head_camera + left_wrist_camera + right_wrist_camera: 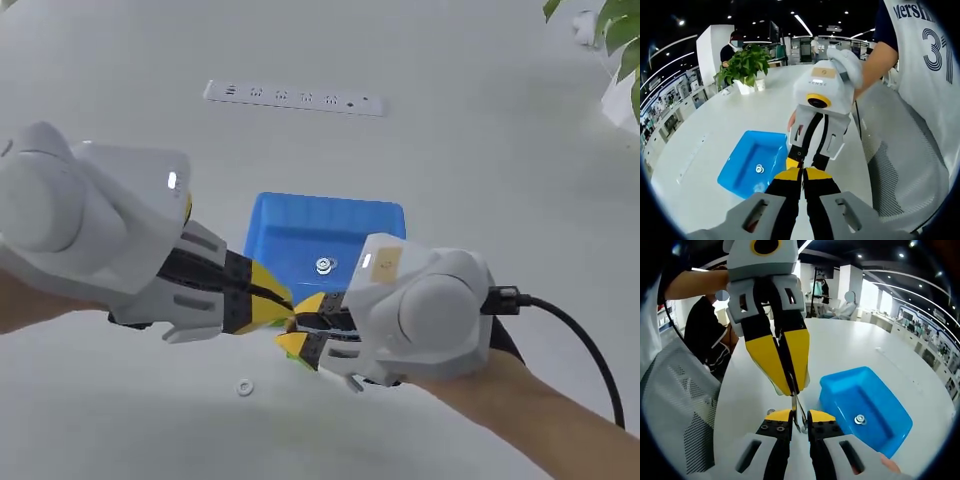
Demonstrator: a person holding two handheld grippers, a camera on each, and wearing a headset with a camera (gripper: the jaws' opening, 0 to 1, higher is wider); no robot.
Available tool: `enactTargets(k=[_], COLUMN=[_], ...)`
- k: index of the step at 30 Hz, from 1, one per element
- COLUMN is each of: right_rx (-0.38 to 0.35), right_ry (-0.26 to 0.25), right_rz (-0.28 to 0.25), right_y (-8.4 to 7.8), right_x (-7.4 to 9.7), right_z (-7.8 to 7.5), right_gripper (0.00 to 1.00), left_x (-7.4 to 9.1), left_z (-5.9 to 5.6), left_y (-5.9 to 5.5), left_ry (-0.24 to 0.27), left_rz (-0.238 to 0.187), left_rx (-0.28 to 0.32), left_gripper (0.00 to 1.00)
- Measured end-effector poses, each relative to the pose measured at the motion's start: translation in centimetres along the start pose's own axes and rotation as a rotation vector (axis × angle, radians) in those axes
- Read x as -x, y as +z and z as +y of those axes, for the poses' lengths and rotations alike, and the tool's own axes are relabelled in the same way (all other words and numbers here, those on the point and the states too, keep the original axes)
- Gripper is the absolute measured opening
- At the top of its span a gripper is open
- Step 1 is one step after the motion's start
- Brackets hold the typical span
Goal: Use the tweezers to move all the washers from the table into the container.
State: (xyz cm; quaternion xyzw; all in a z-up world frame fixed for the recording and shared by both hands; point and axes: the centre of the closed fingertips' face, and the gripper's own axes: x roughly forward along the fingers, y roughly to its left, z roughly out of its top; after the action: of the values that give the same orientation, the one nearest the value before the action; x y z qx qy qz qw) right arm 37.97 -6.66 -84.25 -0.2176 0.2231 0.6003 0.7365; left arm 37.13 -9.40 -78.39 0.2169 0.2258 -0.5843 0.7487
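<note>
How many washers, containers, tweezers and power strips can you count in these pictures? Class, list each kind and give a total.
Container: 1
Washers: 2 (one inside the container, one on the table)
Tweezers: 1
Power strip: 1
Total: 5

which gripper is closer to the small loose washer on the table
Right, narrowly. The right gripper has its tips just beside the small silver metal washer on the white table; the left gripper meets it slightly farther off, toward the blue plastic container.
</note>
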Motion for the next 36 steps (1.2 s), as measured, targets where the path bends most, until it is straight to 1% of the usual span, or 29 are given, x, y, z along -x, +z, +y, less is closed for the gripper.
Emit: enactTargets(k=[5,10,16,19,21,25,30,36], right_rx=[-0.007,-0.021,-0.019,0.0,0.0,0.007,0.023,0.058], right_ry=[0.007,0.028,0.041,0.042,0.046,0.042,0.033,0.014], right_rz=[0.004,-0.001,0.004,0.013,0.011,0.004,-0.011,-0.031], right_y=[-0.2,-0.1,-0.1,-0.1,0.0,0.4,1.4,2.8], right_x=[0.0,-0.1,-0.1,0.0,0.0,0.2,0.6,1.3], right_z=[0.2,0.2,0.3,0.5,0.6,0.6,0.5,0.3], right_gripper=[0.13,0.12,0.11,0.11,0.1,0.1,0.1,0.1], left_x=[0.0,0.0,0.0,-0.1,0.0,0.4,1.1,2.3], left_z=[-0.2,-0.2,-0.3,-0.2,-0.2,-0.2,-0.2,0.0], left_y=[0.1,0.0,0.1,0.1,0.2,0.5,1.1,2.3], left_ry=[-0.005,-0.004,-0.008,-0.007,-0.007,-0.005,0.006,0.029], left_rz=[-0.001,0.001,0.001,0.009,0.01,0.015,0.015,0.008], left_rx=[0.003,0.005,0.005,-0.005,-0.006,-0.018,-0.035,-0.069], left_gripper=[0.06,0.06,0.06,0.06,0.05,0.05,0.05,0.05])
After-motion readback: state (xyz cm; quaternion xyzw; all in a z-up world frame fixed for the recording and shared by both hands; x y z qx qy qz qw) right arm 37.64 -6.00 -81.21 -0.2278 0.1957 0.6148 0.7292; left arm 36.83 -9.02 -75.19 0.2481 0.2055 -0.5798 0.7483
